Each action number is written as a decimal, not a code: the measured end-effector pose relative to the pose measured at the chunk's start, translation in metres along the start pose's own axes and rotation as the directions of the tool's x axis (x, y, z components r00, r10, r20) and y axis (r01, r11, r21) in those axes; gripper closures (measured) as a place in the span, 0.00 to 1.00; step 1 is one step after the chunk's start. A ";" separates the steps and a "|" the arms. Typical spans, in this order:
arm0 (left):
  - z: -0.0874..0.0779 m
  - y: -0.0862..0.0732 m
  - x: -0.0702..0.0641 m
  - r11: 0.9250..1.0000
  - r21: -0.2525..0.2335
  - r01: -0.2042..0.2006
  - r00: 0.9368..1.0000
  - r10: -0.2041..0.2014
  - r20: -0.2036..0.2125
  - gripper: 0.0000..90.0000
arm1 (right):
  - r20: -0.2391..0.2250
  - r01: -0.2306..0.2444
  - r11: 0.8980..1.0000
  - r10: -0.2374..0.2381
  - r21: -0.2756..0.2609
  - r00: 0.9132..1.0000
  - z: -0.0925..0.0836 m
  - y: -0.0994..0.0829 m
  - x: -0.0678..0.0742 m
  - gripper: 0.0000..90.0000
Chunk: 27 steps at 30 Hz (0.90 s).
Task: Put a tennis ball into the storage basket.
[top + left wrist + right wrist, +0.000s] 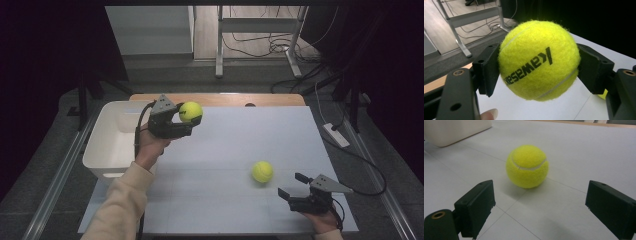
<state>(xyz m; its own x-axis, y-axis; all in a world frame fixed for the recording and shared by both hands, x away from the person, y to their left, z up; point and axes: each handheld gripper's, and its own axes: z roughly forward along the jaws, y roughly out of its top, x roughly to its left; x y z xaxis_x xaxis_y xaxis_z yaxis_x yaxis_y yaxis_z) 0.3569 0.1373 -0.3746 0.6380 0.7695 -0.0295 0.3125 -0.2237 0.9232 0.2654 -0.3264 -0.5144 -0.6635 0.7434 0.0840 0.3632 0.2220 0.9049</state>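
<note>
My left gripper (189,119) is raised over the table's far left part, shut on a yellow tennis ball (191,111). In the left gripper view that ball (539,61) carries black lettering and sits squeezed between both black jaws. A second yellow tennis ball (262,171) rests on the white table top (235,145) at the right front. My right gripper (293,185) is low near the front right edge, open, its jaws wide apart. In the right gripper view the second ball (527,166) lies a short way ahead of the jaws, untouched.
A white rectangular bin (111,140) stands at the table's left edge, beside my left hand; its corner (454,131) shows in the right gripper view. Beyond the table are a metal frame (257,30), floor cables and dark curtains.
</note>
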 end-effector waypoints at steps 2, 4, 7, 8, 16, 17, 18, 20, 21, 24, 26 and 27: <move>-0.001 0.000 0.002 1.000 0.000 0.005 1.000 -0.005 -0.004 0.30 | 0.000 0.000 1.000 0.000 0.000 1.000 0.000 0.000 0.000 0.09; -0.003 0.000 0.004 1.000 0.000 0.006 1.000 -0.006 -0.011 0.30 | -0.001 0.002 1.000 -0.002 0.001 1.000 0.000 0.000 0.000 0.09; -0.005 0.001 0.007 1.000 -0.004 0.005 1.000 -0.005 -0.018 0.30 | 0.000 0.000 1.000 0.000 0.001 1.000 0.000 0.000 0.000 0.09; -0.006 0.002 0.007 1.000 -0.006 0.007 1.000 -0.007 -0.021 0.30 | 0.000 0.001 1.000 -0.001 0.001 1.000 0.000 0.000 0.000 0.09; -0.014 0.006 0.015 1.000 -0.013 0.011 0.999 -0.011 -0.041 0.30 | 0.000 0.002 1.000 -0.002 0.001 1.000 0.000 0.000 0.000 0.09; -0.015 0.007 0.017 1.000 -0.014 0.011 0.999 -0.012 -0.047 0.30 | 0.000 0.001 1.000 -0.001 0.001 1.000 0.000 0.000 0.000 0.09; -0.015 0.007 0.018 1.000 -0.014 0.010 0.999 -0.011 -0.050 0.30 | 0.000 0.001 1.000 -0.001 0.001 1.000 0.000 0.000 0.000 0.09; -0.017 0.008 0.022 1.000 -0.016 0.022 0.998 -0.023 -0.060 0.30 | 0.000 0.000 1.000 0.000 0.000 1.000 0.000 0.000 0.000 0.09; -0.017 0.008 0.022 1.000 -0.016 0.022 0.998 -0.023 -0.060 0.30 | 0.000 0.000 1.000 0.000 0.000 1.000 0.000 0.000 0.000 0.09; -0.019 0.008 0.027 0.999 -0.017 0.033 0.997 -0.034 -0.070 0.30 | 0.000 0.001 1.000 -0.001 0.000 1.000 0.001 0.000 0.001 0.09; -0.021 0.008 0.031 0.999 -0.016 0.038 0.996 -0.039 -0.081 0.30 | 0.000 0.000 1.000 0.000 -0.001 1.000 0.000 0.000 0.001 0.09; -0.021 0.009 0.033 0.999 -0.015 0.040 0.996 -0.041 -0.084 0.30 | 0.001 0.000 1.000 0.000 0.000 1.000 0.000 0.000 0.001 0.09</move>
<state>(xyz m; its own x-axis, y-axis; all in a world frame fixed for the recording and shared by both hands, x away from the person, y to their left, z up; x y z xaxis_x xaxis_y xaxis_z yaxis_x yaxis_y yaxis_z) 0.3654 0.1732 -0.3595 0.5632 0.8256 -0.0347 0.3273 -0.1843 0.9268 0.2653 -0.3255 -0.5142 -0.6633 0.7437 0.0834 0.3627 0.2220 0.9051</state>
